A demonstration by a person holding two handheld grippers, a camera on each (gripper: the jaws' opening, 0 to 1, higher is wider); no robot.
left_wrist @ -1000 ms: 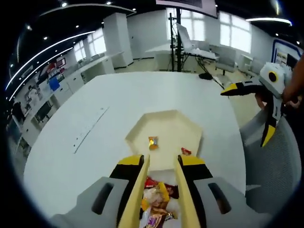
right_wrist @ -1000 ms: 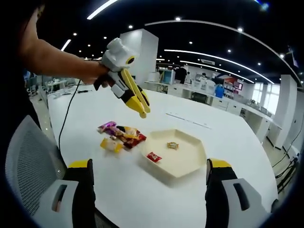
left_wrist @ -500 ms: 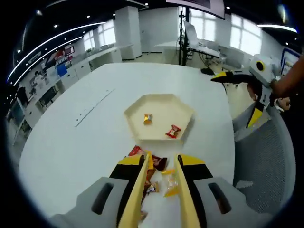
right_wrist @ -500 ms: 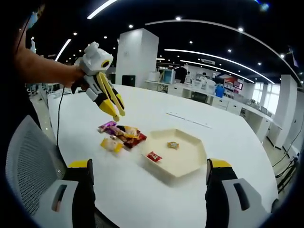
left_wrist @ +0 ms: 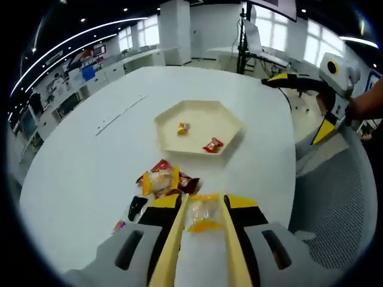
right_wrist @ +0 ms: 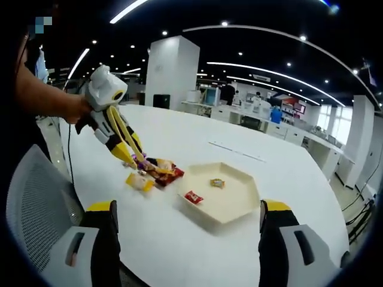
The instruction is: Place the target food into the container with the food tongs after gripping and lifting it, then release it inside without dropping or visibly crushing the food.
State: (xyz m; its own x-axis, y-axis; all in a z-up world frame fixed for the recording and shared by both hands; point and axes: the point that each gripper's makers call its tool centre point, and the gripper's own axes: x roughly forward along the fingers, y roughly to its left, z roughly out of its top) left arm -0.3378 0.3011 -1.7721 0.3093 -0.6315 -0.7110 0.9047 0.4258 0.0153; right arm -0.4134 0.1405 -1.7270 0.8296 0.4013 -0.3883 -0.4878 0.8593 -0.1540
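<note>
While the right hand-held gripper (right_wrist: pixel 185 239) idles wide open, the left hand-held gripper (left_wrist: pixel 201 209) is nearer, jaws unclenched astride the yellow snack packet (left_wrist: pixel 204 215), short of the hexagonal tray (left_wrist: pixel 230 122).

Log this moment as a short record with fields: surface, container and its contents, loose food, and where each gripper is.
surface: white table
container: cream hexagonal tray, open, flat on the table
tray contents: one orange-wrapped snack, one red-wrapped snack, apart
loose food: pile of wrapped snacks beside the tray; yellow packet nearest the left gripper
left gripper: low over the pile, fingers flanking the yellow packet, no grip visible
right gripper: held back, fingers wide apart, nothing between them
</note>
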